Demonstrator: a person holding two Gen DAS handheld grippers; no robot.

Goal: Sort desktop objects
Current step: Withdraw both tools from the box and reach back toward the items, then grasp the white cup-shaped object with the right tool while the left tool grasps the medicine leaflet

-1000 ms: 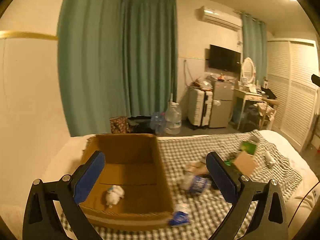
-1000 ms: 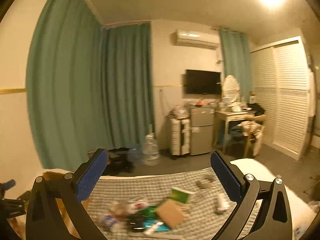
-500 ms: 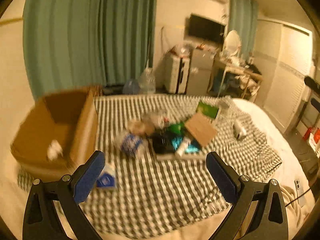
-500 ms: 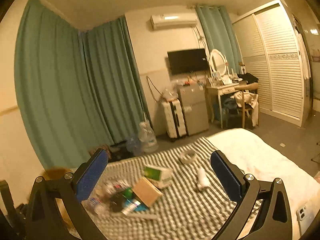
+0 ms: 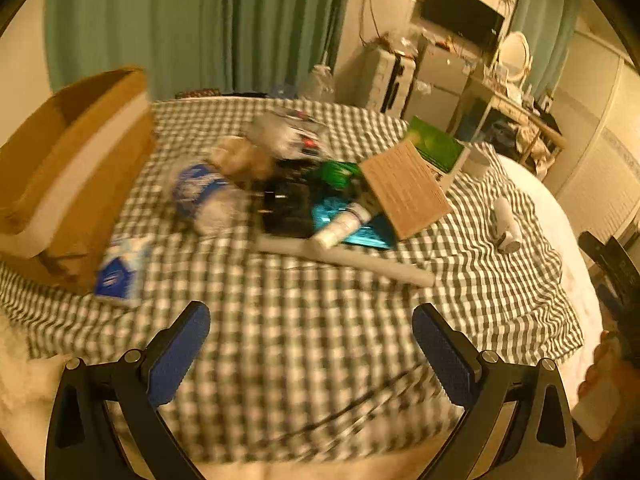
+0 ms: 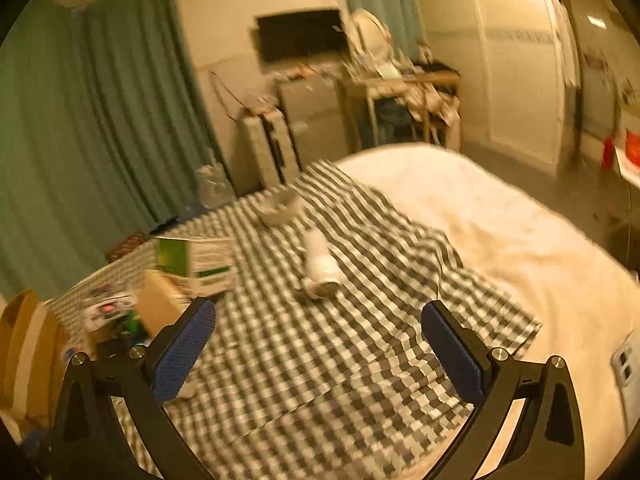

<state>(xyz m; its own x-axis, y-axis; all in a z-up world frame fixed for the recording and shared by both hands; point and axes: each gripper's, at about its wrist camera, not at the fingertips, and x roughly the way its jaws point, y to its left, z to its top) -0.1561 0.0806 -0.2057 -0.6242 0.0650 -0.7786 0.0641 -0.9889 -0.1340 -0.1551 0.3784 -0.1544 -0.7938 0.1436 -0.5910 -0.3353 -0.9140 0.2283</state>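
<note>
A pile of objects lies on a checked cloth (image 5: 312, 328): a blue-and-white packet (image 5: 200, 192), a black item (image 5: 286, 210), a white tube (image 5: 340, 226), a long white stick (image 5: 344, 258), a brown card box (image 5: 404, 192) and a green-and-white box (image 5: 438, 148). A small blue carton (image 5: 120, 276) leans by the cardboard box (image 5: 72, 176) at left. A white bottle (image 5: 506, 226) lies apart at right. My left gripper (image 5: 312, 350) hangs open over bare cloth in front of the pile. My right gripper (image 6: 318, 338) is open, nearest the white bottle (image 6: 320, 262).
The cloth covers a white bed (image 6: 520, 232). A white tape roll (image 6: 278, 206) sits at the cloth's far edge. Beyond are green curtains (image 5: 248, 24), a suitcase (image 6: 266, 148), a cluttered desk (image 6: 404, 84) and wardrobe doors (image 6: 520, 64). A hand (image 5: 600, 368) shows at the right edge.
Both cameras have tilted down and closed in on the bed. The left view swung from the cardboard box to the pile; the right view swung right toward the white bottle. Both grippers stay open.
</note>
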